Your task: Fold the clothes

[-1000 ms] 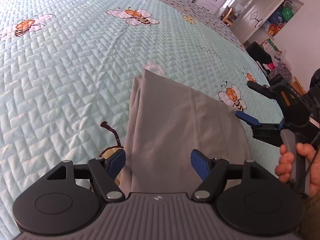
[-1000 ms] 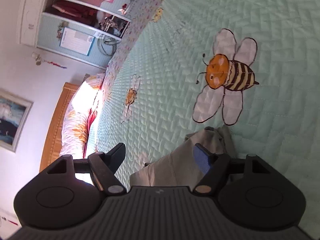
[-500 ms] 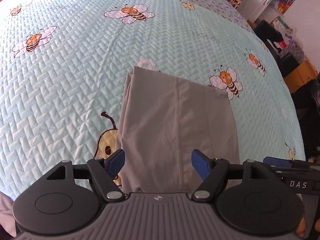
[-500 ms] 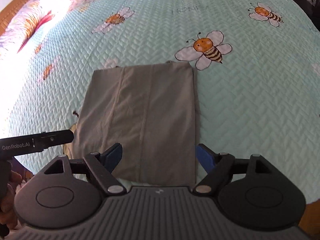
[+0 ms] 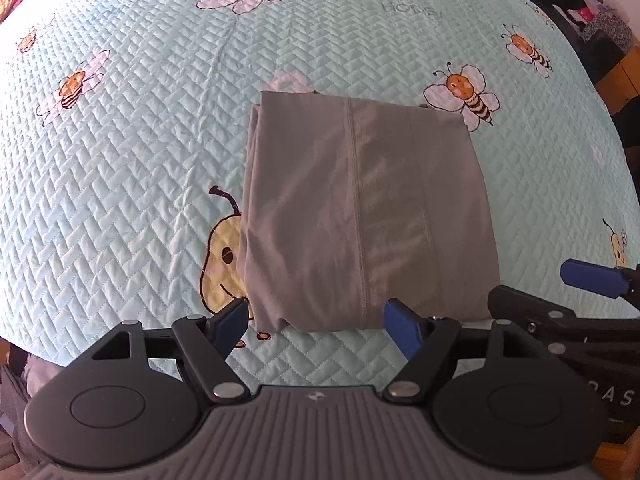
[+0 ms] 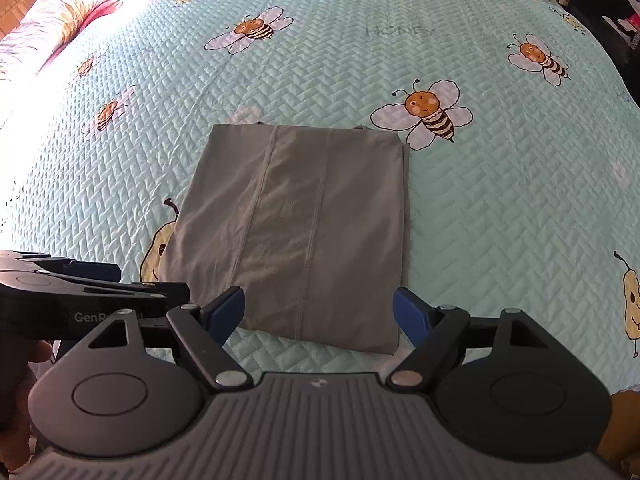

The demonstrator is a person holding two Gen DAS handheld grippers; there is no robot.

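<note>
A home bedroom: ahead of the tongs spreads a bed's mint quilted bee-print coverlet [image 6: 500, 208], a floral pillow [image 6: 60, 12] and wooden headboard [image 6: 16, 0] far left.

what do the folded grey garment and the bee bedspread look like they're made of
Grey garment: likely a thin, smooth knit with a matte, faintly sheeny face; it lies flat with soft edges and fine lengthwise seams.
Bedspread: probably quilted, lightly padded cotton or polyester, pale mint; stitched herringbone puffs and bees that look printed show it.
</note>
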